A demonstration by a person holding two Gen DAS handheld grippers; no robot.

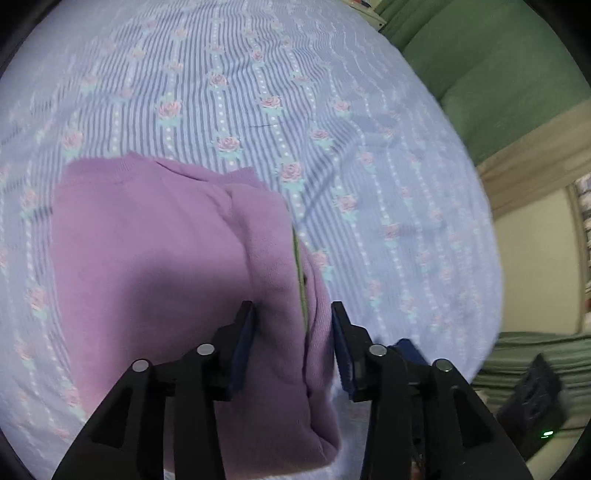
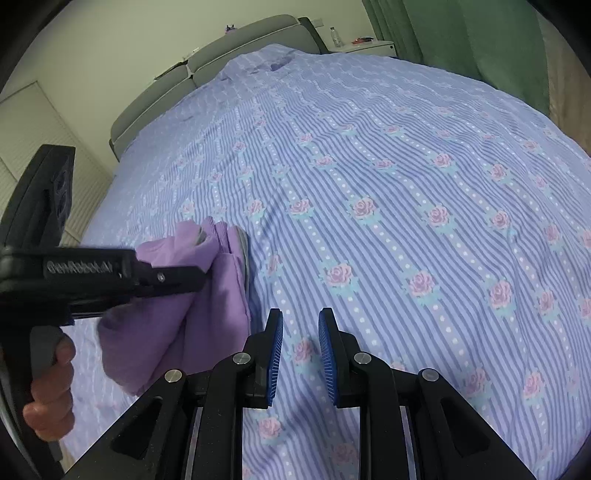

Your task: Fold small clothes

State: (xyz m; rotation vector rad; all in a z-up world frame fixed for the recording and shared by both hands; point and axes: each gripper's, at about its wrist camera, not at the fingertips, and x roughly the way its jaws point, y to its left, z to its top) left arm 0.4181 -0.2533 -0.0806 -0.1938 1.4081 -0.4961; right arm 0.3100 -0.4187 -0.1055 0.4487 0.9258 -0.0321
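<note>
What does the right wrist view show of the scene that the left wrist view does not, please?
Only the right wrist view shows the grey headboard, the white nightstand, the left gripper from outside with the person's left hand on its handle, and the right gripper, jaws apart over bare bedspread. Only the left wrist view shows the green edge inside the folded purple garment and the left jaws apart astride its fold. Both share the garment and the striped floral bedspread.

One purple garment (image 1: 159, 258), two hand-held grippers (image 1: 293, 332) (image 2: 300, 343), one bedspread (image 2: 406, 184), one bottle (image 2: 334, 36).
</note>
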